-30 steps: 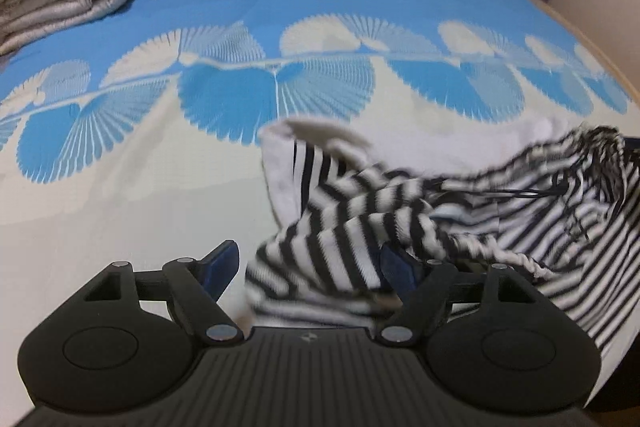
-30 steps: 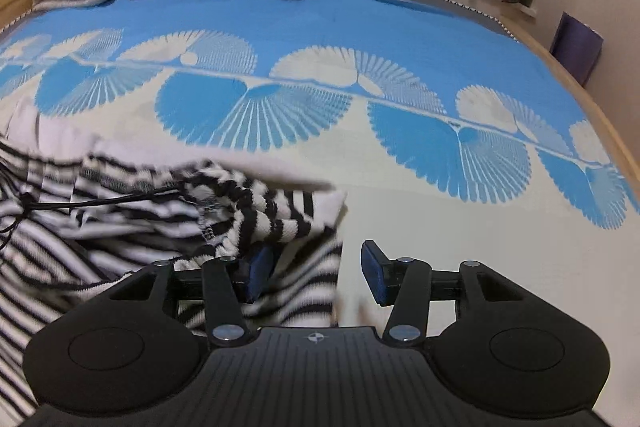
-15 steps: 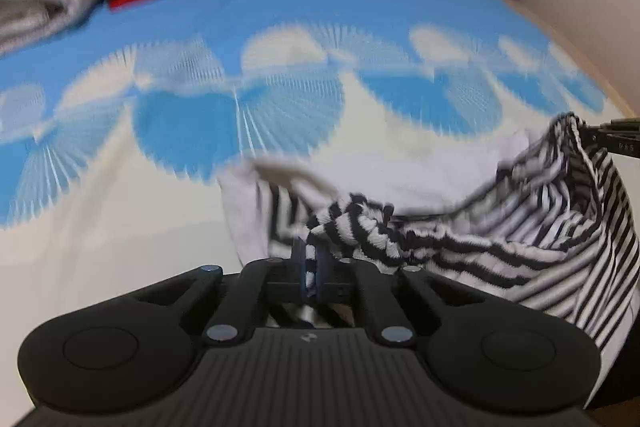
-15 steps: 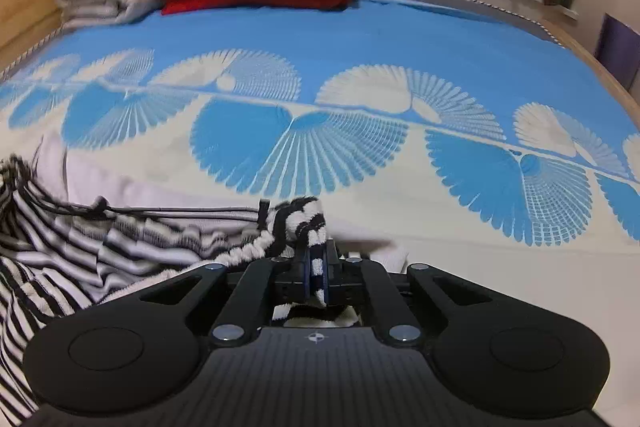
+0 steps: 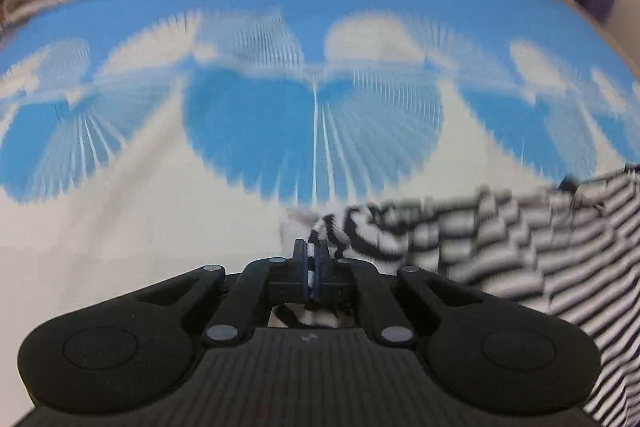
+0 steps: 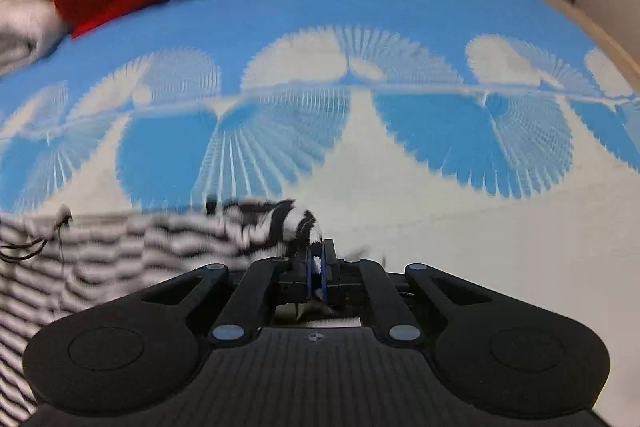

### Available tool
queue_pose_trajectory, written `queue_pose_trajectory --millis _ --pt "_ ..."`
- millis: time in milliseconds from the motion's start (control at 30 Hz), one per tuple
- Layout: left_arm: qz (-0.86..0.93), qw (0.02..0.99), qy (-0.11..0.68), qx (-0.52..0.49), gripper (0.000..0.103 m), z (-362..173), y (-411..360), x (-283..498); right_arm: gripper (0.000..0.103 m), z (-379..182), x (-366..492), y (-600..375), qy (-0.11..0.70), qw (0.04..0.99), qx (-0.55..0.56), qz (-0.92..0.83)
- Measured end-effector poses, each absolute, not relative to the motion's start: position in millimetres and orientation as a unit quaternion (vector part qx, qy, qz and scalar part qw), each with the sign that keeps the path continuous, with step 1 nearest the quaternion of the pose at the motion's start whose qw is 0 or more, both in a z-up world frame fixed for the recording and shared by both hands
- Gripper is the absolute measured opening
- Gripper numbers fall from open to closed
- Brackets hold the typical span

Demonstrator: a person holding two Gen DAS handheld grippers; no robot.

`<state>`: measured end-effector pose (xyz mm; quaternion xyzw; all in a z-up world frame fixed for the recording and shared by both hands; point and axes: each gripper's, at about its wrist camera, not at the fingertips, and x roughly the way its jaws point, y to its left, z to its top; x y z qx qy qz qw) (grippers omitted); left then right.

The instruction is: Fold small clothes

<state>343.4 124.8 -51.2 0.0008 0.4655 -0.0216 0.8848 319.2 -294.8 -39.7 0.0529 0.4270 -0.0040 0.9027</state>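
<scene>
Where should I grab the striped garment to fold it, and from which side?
By its two outer edges, one from each side. The left gripper and right gripper are shut on opposite ends of the striped garment, which hangs spread between them.

I see one small garment (image 5: 520, 251), knit in black and white stripes, with a thin dark drawstring (image 6: 44, 243) hanging from its top edge. It is stretched out sideways above my blue and white bedspread (image 6: 360, 7), its two upper corners bunched and lifted, the middle sagging, blurred.
</scene>
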Motion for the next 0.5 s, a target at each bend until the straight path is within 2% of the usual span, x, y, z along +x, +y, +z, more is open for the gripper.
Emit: queue_pose_trajectory --millis 100,167,233,300,333,367,400,433,467,500 --pt "-0.008 0.922 0.384 -0.058 0.002 -22.6 140.0 338.5 0.003 -7.6 312.7 -302.5 0.326 0.940 0.097 -0.008" --pt "0.000 0.929 0.367 -0.053 0.003 -22.3 133.9 342.2 0.003 -3.7 310.0 -305.1 0.300 0.949 0.098 -0.025" --pt "0.002 0.906 0.423 0.004 0.003 -47.5 116.3 351.7 0.003 -17.3 318.1 -301.4 0.333 0.939 0.082 -0.037" --pt "-0.020 0.856 0.513 0.055 0.007 -85.5 100.4 356.7 0.005 -53.8 332.7 -290.8 0.438 0.898 0.044 -0.024" --pt "-0.022 0.867 0.489 0.088 0.010 -83.5 94.1 350.2 0.006 -70.6 334.5 -286.0 0.484 0.874 0.020 -0.024" --pt "-0.020 0.868 0.481 0.119 0.015 -77.8 87.6 348.7 0.006 -80.1 332.7 -282.1 0.506 0.862 -0.004 -0.023" --pt "-0.015 0.871 0.476 0.119 0.025 -70.7 87.9 346.2 0.007 -77.3 328.9 -279.1 0.496 0.868 -0.019 -0.018" --pt "-0.011 0.877 0.469 0.102 0.033 -62.1 92.9 343.6 0.014 -70.3 325.7 -276.9 0.483 0.875 -0.031 -0.016" --pt "-0.008 0.883 0.463 0.080 0.049 -55.1 101.5 340.1 0.017 -62.2 321.8 -279.9 0.469 0.882 -0.029 -0.020" --pt "-0.007 0.887 0.459 0.051 0.056 -46.6 111.9 335.1 0.020 -54.6 316.2 -283.3 0.460 0.888 -0.015 -0.025"
